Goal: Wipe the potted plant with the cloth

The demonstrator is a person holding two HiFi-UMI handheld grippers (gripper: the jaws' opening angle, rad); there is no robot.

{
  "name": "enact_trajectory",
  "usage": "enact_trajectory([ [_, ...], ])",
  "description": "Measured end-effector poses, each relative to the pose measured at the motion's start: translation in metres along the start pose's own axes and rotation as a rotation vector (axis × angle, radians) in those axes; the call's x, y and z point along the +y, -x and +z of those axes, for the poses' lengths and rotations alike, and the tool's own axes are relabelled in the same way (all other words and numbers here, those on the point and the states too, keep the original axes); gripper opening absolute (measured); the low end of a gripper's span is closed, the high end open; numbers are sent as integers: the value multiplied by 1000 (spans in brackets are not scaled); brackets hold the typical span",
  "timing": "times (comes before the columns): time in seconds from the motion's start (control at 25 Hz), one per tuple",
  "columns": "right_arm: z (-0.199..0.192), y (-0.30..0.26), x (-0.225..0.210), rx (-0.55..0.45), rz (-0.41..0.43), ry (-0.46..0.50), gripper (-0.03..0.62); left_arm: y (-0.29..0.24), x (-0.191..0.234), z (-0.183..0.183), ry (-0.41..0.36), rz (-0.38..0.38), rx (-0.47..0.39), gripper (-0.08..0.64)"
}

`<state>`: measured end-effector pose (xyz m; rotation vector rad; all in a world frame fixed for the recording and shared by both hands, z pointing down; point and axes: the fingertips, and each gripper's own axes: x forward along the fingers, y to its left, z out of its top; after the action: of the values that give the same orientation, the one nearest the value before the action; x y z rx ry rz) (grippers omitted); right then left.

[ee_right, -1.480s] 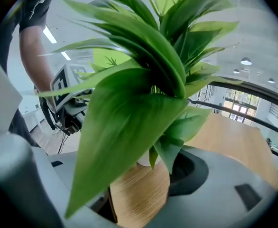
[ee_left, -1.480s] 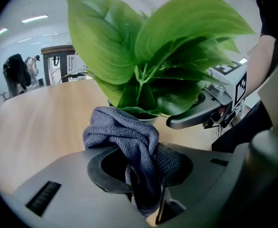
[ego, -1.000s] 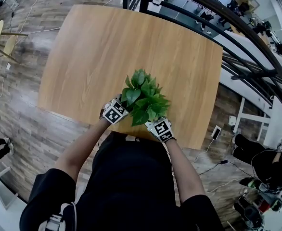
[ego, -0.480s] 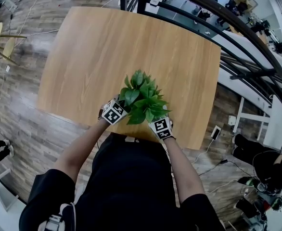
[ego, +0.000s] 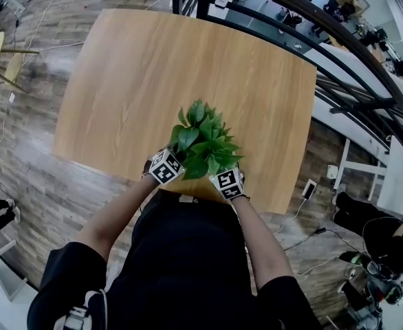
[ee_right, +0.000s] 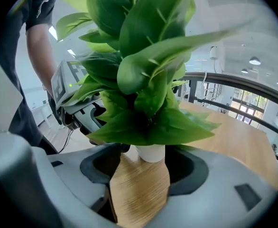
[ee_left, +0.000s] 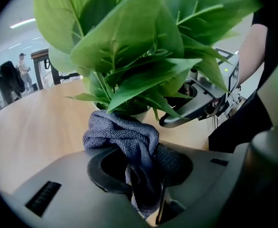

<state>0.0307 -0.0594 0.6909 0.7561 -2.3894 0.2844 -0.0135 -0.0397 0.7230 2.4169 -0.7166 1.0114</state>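
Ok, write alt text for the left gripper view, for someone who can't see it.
The left gripper is shut on a grey cloth, bunched just in front of the white pot of a leafy green plant that fills the upper view. The plant stands on a wooden table.

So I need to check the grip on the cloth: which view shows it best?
The left gripper view: the grey cloth bunches mid-frame, pinched by the left gripper under the plant. The head and right gripper views don't clearly show it.
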Motion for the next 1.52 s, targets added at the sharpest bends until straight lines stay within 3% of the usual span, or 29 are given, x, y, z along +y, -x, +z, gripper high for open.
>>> enact_trajectory([
  [0.16, 0, -1, 2, -1, 4, 1, 279, -1, 3, -2, 29, 6, -5, 146],
  [0.24, 2, 1, 10, -18, 47, 21, 279, -1, 6, -2, 31, 15, -3, 146],
  [0.44, -5, 9, 60, 10, 274, 188, 278, -1, 4, -5, -125, 4, 42, 146],
  [0.52, -5, 6, 59, 19, 247, 173, 278, 2, 5, -4, -114, -4, 35, 146],
  [0.68, -13, 7, 23, 30, 121, 47, 278, -1, 17, -13, 4, 26, 11, 146],
  [0.92, -9, 12, -30, 22, -24, 39, 279, -5, 33, -18, 90, 54, -13, 146],
  [1.16, 13, 6, -23, -17, 8, 99, 279, -9, 30, -6, 64, 40, -55, 146],
  [1.36, 15, 4, -22, -31, -16, 55, 279, -8, 12, -5, 36, 16, -18, 146],
  [1.52, 13, 4, -23, -32, -33, 56, 279, -14, -7, -7, 78, -18, -25, 146],
])
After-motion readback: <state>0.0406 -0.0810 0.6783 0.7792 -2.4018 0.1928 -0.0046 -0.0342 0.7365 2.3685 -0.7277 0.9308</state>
